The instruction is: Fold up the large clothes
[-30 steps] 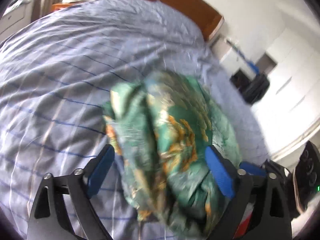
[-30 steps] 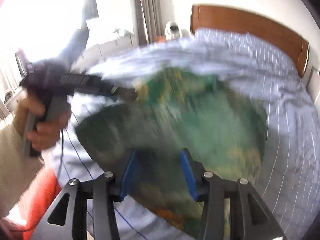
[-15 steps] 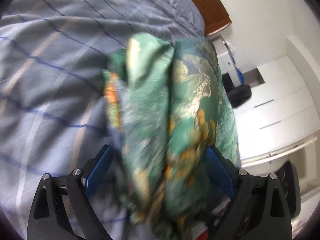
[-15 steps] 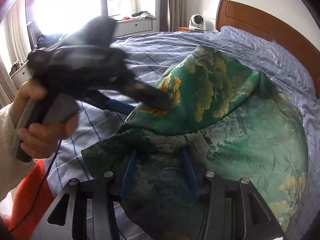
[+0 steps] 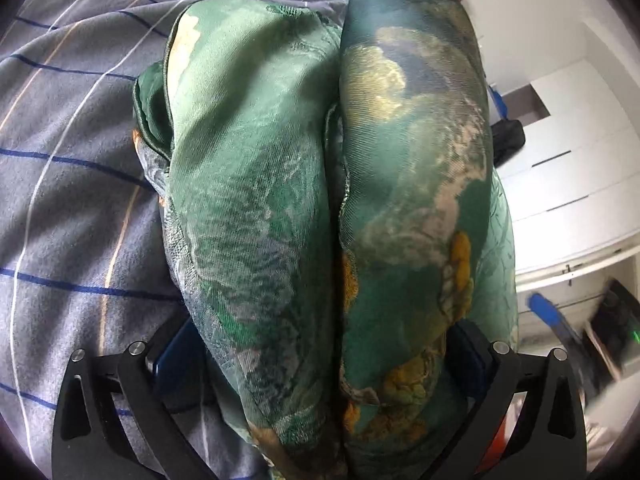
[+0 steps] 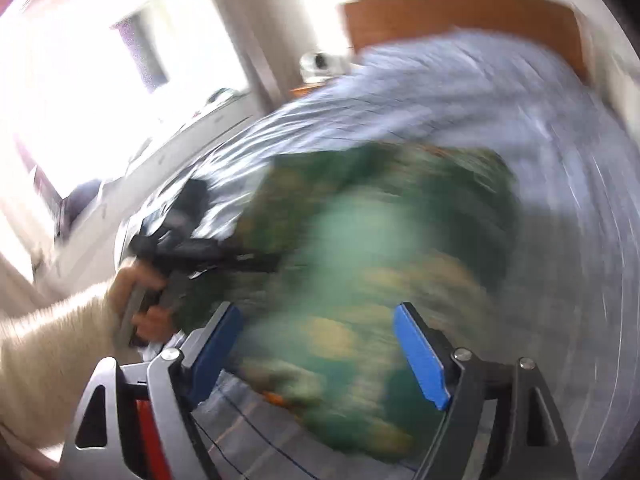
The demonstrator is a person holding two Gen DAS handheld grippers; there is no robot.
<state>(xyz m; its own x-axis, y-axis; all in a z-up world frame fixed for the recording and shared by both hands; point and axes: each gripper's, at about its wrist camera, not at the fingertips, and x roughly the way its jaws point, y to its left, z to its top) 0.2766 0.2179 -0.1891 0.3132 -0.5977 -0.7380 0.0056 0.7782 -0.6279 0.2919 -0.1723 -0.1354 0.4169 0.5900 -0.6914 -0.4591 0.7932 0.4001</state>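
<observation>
A large green garment (image 5: 280,200) with gold and orange print lies bunched in two thick folds on the bed. My left gripper (image 5: 320,344) is straddling it. Its jaws are opening, at their widest, and the cloth bulges between them and hides most of both blue pads. In the blurred right wrist view, the garment (image 6: 360,280) spreads over the bed beyond my right gripper (image 6: 318,310). Those jaws are opening too, and the blue pads stand apart with no cloth pinched. A hand in a cream sleeve (image 6: 52,344) holds the left gripper (image 6: 192,248) at the garment's left edge.
The bed has a blue-grey checked cover (image 5: 60,200) and a wooden headboard (image 6: 460,12). White wardrobe doors (image 5: 568,168) and a dark bag (image 5: 508,140) stand past the bed's right side. A bright window (image 6: 100,80) and a small fan (image 6: 320,64) are at the back left.
The right gripper's pads were closed on the cloth half a second ago; now they are wide apart and free of it. The left gripper has sunk closer to the garment and bed.
</observation>
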